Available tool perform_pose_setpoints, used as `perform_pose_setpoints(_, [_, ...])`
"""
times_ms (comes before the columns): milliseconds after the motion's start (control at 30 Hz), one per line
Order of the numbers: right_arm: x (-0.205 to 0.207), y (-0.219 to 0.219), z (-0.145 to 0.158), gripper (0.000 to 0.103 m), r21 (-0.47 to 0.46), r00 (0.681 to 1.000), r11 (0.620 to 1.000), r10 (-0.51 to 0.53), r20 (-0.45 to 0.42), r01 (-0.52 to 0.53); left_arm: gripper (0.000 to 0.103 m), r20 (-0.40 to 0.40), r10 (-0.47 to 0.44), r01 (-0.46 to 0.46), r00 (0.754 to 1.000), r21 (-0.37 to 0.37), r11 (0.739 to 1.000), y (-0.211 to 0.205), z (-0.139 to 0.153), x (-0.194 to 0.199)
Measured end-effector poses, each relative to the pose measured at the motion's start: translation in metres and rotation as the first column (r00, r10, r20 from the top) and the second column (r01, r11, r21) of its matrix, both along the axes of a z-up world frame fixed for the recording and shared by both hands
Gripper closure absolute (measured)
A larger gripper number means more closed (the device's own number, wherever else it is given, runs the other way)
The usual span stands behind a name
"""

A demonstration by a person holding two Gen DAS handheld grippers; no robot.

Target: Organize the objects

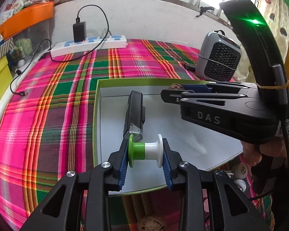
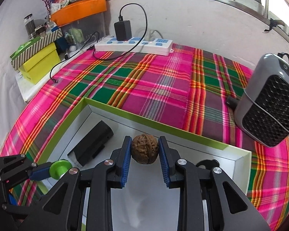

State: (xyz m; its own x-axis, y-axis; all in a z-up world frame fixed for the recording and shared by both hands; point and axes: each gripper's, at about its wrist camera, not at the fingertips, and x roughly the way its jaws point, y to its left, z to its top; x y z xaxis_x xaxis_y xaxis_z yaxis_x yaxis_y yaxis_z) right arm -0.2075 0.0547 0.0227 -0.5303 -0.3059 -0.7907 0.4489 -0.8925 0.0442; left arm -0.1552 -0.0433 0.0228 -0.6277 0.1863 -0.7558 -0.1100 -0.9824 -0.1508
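Left claw (image 1: 145, 151): partly closed, I see its blue pads (image 1: 125, 159) pressing both end discs of a green-and-white spool (image 1: 145, 151), which lies sideways between them, held above the box floor near the front wall.

Right claw (image 2: 144, 149): narrowed, I see its pads pinching a brown walnut (image 2: 144, 148) from both sides, held over the box near its far wall. In the left view this claw (image 1: 170, 90) reaches in from the right with the walnut (image 1: 175, 87) at its tip.

Box (image 2: 163, 130): shallow, green rim, white inside, open top, resting on the plaid cloth (image 2: 154, 88) that covers the counter. Contents on its floor: one black bar-shaped device with a clear end (image 1: 133, 115), lying lengthwise just beyond the spool. I cannot tell what the device is.

Around the box: white power strip (image 2: 133, 47) with a black charger (image 2: 122, 30) plugged in at the back of the counter; grey heater (image 2: 269, 104) to the right; yellow box (image 2: 38, 66) and orange tray (image 2: 81, 9) at far left.
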Motion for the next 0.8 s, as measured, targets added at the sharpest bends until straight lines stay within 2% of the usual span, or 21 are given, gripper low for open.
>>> perform_pose_setpoints(800, [-0.010,-0.022,-0.012,0.073,0.083,0.999,0.996,0.031,0.041,-0.035,0.073,0.002,0.000,0.000,1.000,-0.026,1.000,0.001,-0.002,-0.005])
